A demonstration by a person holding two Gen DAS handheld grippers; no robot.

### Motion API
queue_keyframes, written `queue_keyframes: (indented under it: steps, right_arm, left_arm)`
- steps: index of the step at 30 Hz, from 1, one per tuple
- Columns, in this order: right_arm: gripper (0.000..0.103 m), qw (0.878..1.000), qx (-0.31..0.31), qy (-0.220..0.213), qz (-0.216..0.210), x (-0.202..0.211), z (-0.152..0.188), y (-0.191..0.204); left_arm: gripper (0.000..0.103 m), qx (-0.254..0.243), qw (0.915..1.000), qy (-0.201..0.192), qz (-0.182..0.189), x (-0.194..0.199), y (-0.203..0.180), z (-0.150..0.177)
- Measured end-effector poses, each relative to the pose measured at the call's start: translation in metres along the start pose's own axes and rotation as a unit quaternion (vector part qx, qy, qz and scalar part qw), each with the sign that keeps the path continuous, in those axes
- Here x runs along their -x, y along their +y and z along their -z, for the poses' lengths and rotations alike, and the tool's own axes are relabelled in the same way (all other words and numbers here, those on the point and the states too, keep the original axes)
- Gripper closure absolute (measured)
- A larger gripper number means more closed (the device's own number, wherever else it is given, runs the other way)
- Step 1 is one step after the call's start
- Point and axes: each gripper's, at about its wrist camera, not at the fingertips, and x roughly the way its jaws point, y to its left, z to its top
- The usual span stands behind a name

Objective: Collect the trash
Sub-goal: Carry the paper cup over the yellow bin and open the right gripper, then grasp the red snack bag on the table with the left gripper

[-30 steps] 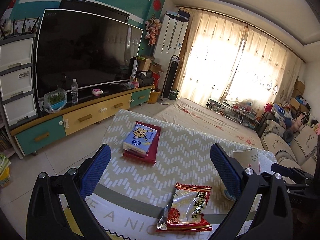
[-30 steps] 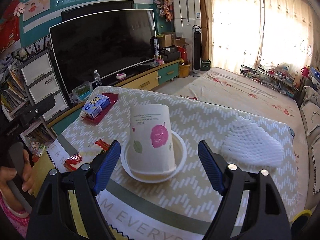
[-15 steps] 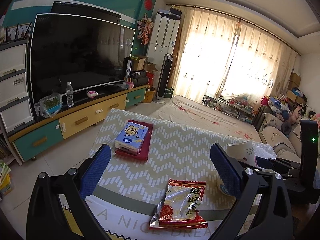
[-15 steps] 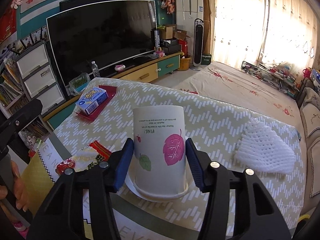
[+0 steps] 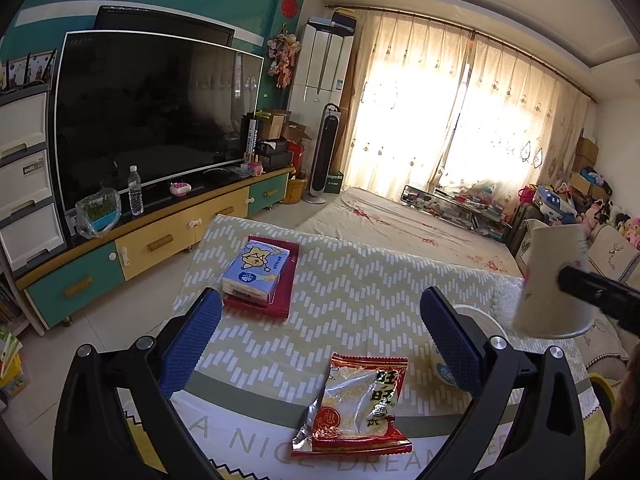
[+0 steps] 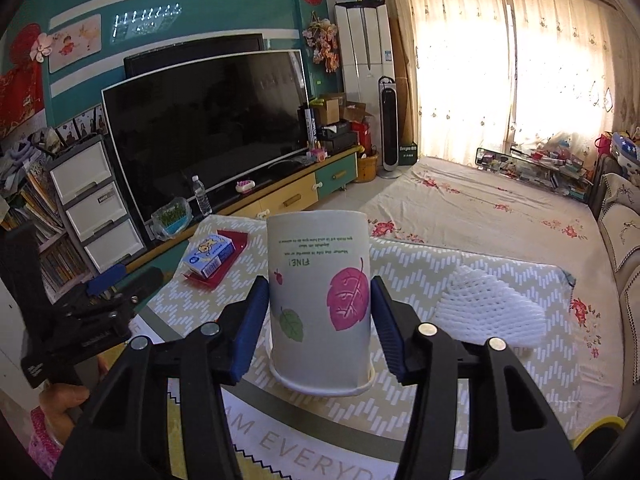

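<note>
Right wrist view: the right gripper (image 6: 318, 316) clamps the upside-down white paper cup with pink leaf print (image 6: 320, 300) at mid-wall, above the table. It looks light and crushable, so a gentle squeeze. The left gripper (image 5: 320, 344) is wide open, empty.

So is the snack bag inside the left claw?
No, the snack bag lies flat on the table, and the left claw is open with nothing between its blue pads.

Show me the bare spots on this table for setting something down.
The widest bare stretch of the tablecloth lies between the tissue box and the foam net. It is crowded near the front edge: the snack wrapper and a white bowl.
</note>
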Motion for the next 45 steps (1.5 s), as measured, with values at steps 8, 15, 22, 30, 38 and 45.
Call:
queue_keyframes:
  steps: [8,15,22,30,38,45]
  right_arm:
    - [0.053,0.991,-0.083,-0.077,0.072,0.116,0.046,-0.078]
    - [0.052,0.949,-0.177,-0.051,0.256,0.176,0.132,-0.179]
    - [0.051,0.916,-0.232,-0.010,0.328,0.188,0.187,-0.242]
    - [0.037,0.900,-0.234,-0.032,0.366,0.202,0.188,-0.247]
    - [0.029,0.952,-0.140,-0.101,0.252,0.177,0.101,-0.163]
    - [0.029,0.972,-0.087,-0.117,0.186,0.115,0.072,-0.116]
  left_arm:
    - [0.005,-0.006,1.0000,-0.003,0.000,0.003,-0.005,0.001]
    - [0.005,-0.016,0.9999,-0.003,0.002,0.003,-0.010,0.003]
    - [0.005,-0.022,0.9998,-0.002,-0.004,0.002,-0.011,0.004]
    - [0.005,-0.023,0.9997,0.002,-0.002,-0.001,-0.011,0.004]
    - [0.005,-0.032,0.9995,0.005,0.004,-0.001,-0.014,0.004]
    - [0.005,-0.038,0.9940,0.079,0.066,-0.021,-0.017,0.008]
